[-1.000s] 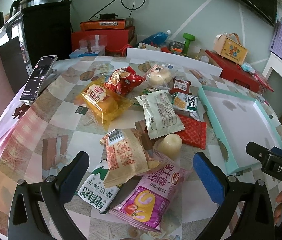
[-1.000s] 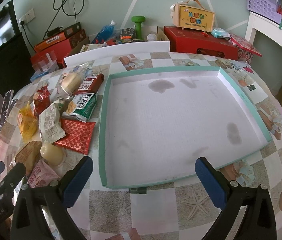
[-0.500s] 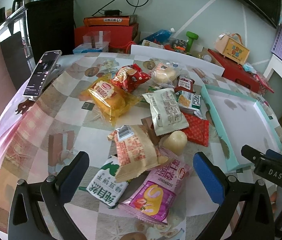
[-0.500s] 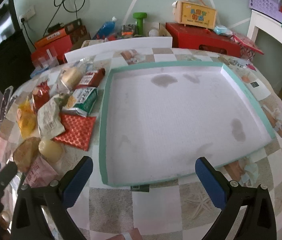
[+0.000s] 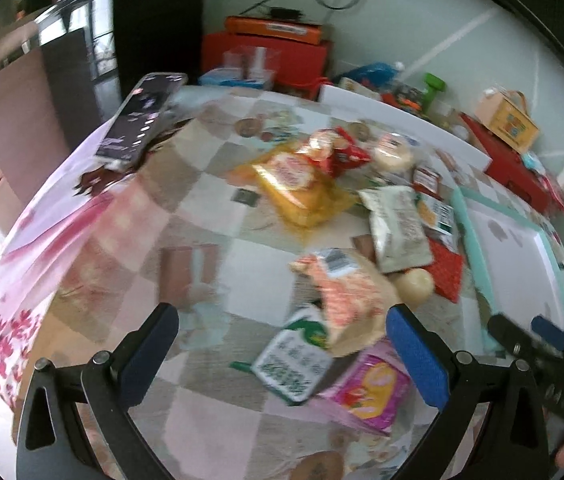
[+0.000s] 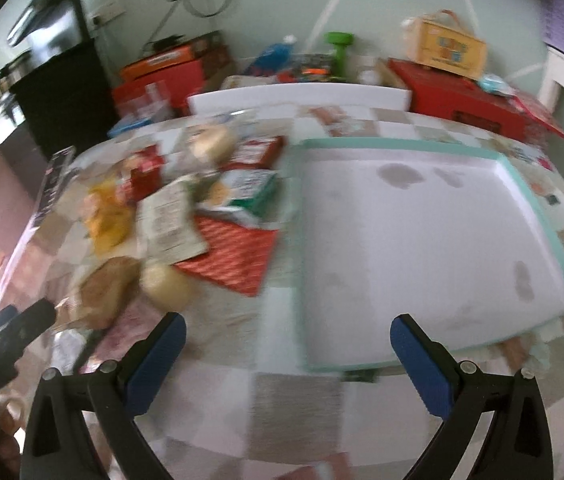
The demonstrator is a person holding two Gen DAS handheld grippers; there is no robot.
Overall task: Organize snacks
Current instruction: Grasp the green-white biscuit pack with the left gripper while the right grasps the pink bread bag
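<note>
Grippers: your left (image 5: 282, 344) and right (image 6: 286, 344) spread, empty | tray (image 6: 538, 208) bare | snacks (image 5: 398, 224) all left to move.

Both the left gripper (image 5: 282, 354) and right gripper (image 6: 288, 354) have black frames, silver screws and blue-padded fingers (image 5: 418, 356).

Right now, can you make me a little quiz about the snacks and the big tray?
1. True or false: the teal tray already holds a snack.
2. Which lies against the tray's edge: A) the green packet B) the phone?
3. Fill in: both the left gripper and the right gripper are ____.

Key: 1 false, it holds only stains. 2 A. 3 open, gripping nothing.
</note>
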